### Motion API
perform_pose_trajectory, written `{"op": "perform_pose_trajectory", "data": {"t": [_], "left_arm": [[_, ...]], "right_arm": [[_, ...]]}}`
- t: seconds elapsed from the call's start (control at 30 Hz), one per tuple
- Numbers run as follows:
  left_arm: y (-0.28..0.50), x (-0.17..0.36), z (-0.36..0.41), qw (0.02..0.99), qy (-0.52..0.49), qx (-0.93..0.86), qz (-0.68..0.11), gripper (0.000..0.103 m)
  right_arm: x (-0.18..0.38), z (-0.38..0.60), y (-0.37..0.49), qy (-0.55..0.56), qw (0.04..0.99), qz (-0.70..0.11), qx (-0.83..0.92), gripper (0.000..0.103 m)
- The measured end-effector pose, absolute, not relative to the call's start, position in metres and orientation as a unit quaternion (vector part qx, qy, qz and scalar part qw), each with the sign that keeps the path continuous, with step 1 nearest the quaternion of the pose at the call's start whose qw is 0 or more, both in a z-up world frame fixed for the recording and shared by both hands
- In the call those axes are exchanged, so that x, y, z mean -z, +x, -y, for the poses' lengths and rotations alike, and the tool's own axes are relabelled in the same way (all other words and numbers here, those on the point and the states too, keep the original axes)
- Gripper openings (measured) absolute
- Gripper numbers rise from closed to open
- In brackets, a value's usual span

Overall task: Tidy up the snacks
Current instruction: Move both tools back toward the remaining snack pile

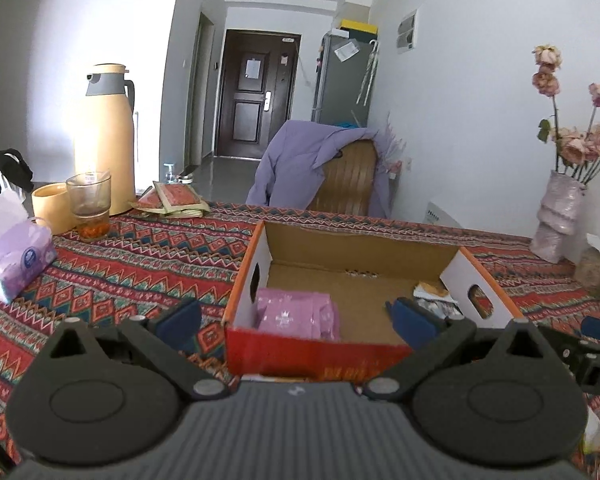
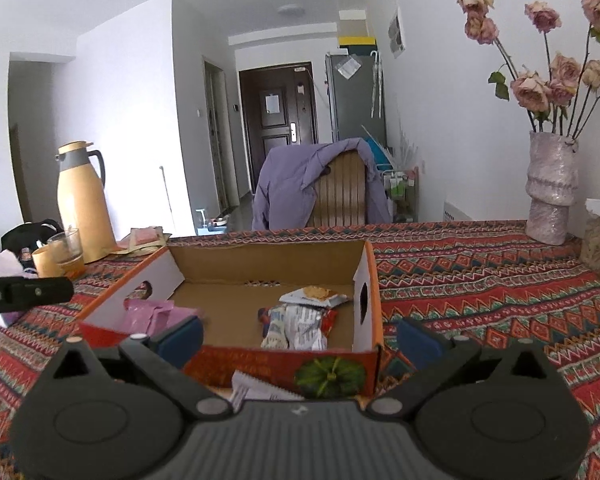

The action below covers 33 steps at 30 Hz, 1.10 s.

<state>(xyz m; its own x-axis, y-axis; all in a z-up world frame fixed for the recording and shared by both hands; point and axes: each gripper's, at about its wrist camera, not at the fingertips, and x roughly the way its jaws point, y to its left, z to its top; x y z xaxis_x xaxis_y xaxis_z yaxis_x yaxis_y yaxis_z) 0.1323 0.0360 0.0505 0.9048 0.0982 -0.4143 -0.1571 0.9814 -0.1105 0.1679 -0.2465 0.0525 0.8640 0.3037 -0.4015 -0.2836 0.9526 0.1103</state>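
An open cardboard box [image 1: 360, 248] [image 2: 268, 256] with red and orange sides stands on the patterned tablecloth. Pink snack packets [image 1: 296, 314] [image 2: 152, 314] lie in its left part. Silver and white snack wrappers [image 2: 300, 320] [image 1: 432, 294] lie in its right part. My left gripper [image 1: 296, 320] is open in front of the box's near wall, with nothing between its blue pads. My right gripper [image 2: 300, 338] is open too, wide, straddling the box's near right corner and holding nothing. A white wrapper [image 2: 256, 388] lies on the cloth just in front of the box.
A tan thermos [image 1: 104, 140], a glass of tea [image 1: 90, 204] and a tan cup [image 1: 52, 206] stand at the back left. A tissue pack [image 1: 12, 256] is at the left. More packets [image 1: 176, 200] lie by the thermos. A vase of dried roses [image 2: 550, 188] stands at the right; a chair with a purple jacket [image 2: 316, 184] is behind the table.
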Motion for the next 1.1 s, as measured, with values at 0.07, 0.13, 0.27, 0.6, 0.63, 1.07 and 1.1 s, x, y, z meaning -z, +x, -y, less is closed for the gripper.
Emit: {"op": "perform_pose_trajectory", "data": {"t": [0.07,0.13,0.27,0.6,0.63,1.07,1.1], "left_arm": [[0.119,-0.046,-0.037,0.975,-0.063,-0.064,-0.202,0.103],[0.105,-0.042,-0.037,0.977,-0.052,-0.066,-0.197,0.103],[0.082,-0.033,-0.042,0.979,-0.039,-0.06,-0.193,0.103],[0.035,-0.004,-0.054,0.978,-0.033,-0.059,-0.198,0.103],[0.033,-0.003,-0.055,0.978,-0.033,-0.061,-0.195,0.103],[0.033,0.0,-0.053,0.977,-0.033,-0.053,-0.203,0.103],[0.034,0.001,-0.053,0.977,-0.033,-0.052,-0.204,0.103]], "right_arm": [[-0.051,0.249,0.156,0.025,0.965,-0.21,-0.156,0.103],[-0.049,0.252,0.145,0.028,0.965,-0.208,-0.159,0.103],[-0.046,0.254,0.127,0.03,0.963,-0.21,-0.164,0.103],[-0.023,0.264,0.098,0.026,0.96,-0.231,-0.156,0.103],[-0.023,0.265,0.099,0.026,0.96,-0.235,-0.151,0.103],[-0.01,0.249,0.102,-0.013,0.954,-0.265,-0.142,0.1],[-0.007,0.248,0.105,-0.018,0.952,-0.272,-0.137,0.097]]}}
